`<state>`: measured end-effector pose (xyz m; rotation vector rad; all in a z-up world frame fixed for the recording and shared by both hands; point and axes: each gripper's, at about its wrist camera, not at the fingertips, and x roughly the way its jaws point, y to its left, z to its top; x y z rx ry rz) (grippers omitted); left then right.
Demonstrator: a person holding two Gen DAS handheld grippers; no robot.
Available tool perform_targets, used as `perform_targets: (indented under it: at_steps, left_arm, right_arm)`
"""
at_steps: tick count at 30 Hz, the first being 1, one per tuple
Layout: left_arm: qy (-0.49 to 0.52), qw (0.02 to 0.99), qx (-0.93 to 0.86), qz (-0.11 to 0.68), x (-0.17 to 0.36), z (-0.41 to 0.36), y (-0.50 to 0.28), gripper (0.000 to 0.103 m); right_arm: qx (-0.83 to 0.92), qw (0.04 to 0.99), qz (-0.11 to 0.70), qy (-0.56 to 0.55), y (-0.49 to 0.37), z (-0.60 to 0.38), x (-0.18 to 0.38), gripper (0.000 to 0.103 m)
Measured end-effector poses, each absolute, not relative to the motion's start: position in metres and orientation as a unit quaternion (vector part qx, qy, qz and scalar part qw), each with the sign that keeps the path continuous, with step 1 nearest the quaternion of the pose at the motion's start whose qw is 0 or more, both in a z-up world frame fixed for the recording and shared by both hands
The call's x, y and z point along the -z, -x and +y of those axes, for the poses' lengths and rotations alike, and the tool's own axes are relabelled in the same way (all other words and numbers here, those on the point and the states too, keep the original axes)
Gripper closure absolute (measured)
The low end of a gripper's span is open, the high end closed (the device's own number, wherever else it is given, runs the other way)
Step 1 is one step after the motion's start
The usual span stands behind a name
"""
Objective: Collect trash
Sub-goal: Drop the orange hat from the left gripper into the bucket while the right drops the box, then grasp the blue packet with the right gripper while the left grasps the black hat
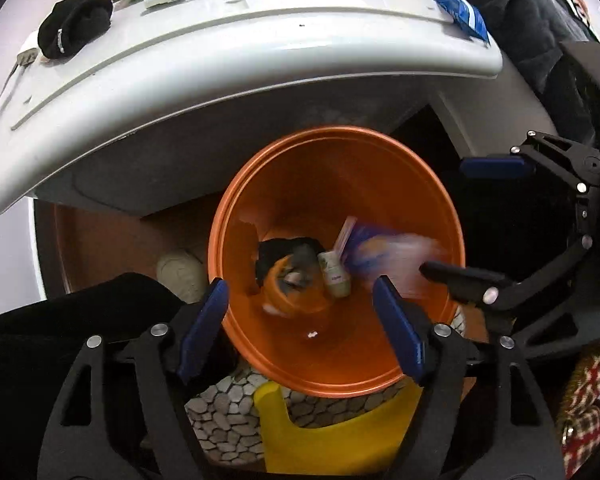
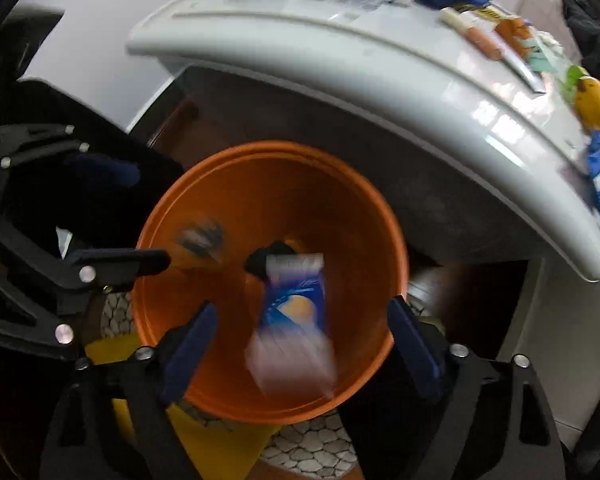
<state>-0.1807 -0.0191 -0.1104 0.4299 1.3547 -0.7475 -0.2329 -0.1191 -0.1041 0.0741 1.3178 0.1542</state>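
We hold both grippers over the orange bin [image 2: 260, 200], pointing steeply down into it. The main risk, as we judge it, is a miss: the blue packet [image 2: 296, 312] is blurred and loose in the air, and if it clips the rim at 6 o'clock it could tumble onto the pebble mat [image 2: 312, 444] and the yellow stool [image 1: 340, 436] below. A second risk is the two grippers knocking together, since they sit close over the same opening. Items near the table [image 1: 220, 60] edge could also be swept off when we lift away.

The right gripper [image 2: 300, 356] stands wide open and grips nothing; the packet hangs between its jaws, touching neither pad, over the bin's mouth. The left gripper [image 1: 300, 320] is also spread wide and empty. In its view the packet [image 1: 380, 252] lies at 1 o'clock from the jaws, beside a small bottle [image 1: 334, 276] at the bin's bottom.
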Motion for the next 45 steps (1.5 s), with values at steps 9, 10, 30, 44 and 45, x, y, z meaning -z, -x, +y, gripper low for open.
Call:
perform_targets:
  at_steps: [9, 10, 30, 44, 45]
  left_arm:
    - [-0.154, 0.791, 0.319, 0.499, 0.052, -0.017, 0.138, 0.027]
    - [-0.152, 0.805, 0.314, 0.479, 0.043, -0.018, 0.13, 0.027]
    - [-0.069, 0.852, 0.26, 0.449, 0.053, -0.005, 0.045, 0.022]
    - [0.007, 0.862, 0.106, 0.497, 0.057, 0.015, -0.067, 0.017]
    - [-0.003, 0.862, 0.094, 0.499, 0.063, 0.011, -0.074, 0.017]
  right_arm:
    - [0.101, 0.838, 0.521, -0.126, 0.205, -0.24, 0.042, 0.012]
    - [0.133, 0.839, 0.507, -0.147, 0.199, -0.262, 0.034, 0.01]
    - [0.186, 0.823, 0.511, -0.162, 0.14, -0.309, 0.071, 0.073]
    - [0.081, 0.887, 0.438, -0.123, 0.126, -0.254, 0.017, 0.072]
    - [0.08, 0.887, 0.439, -0.123, 0.126, -0.253, 0.016, 0.071]
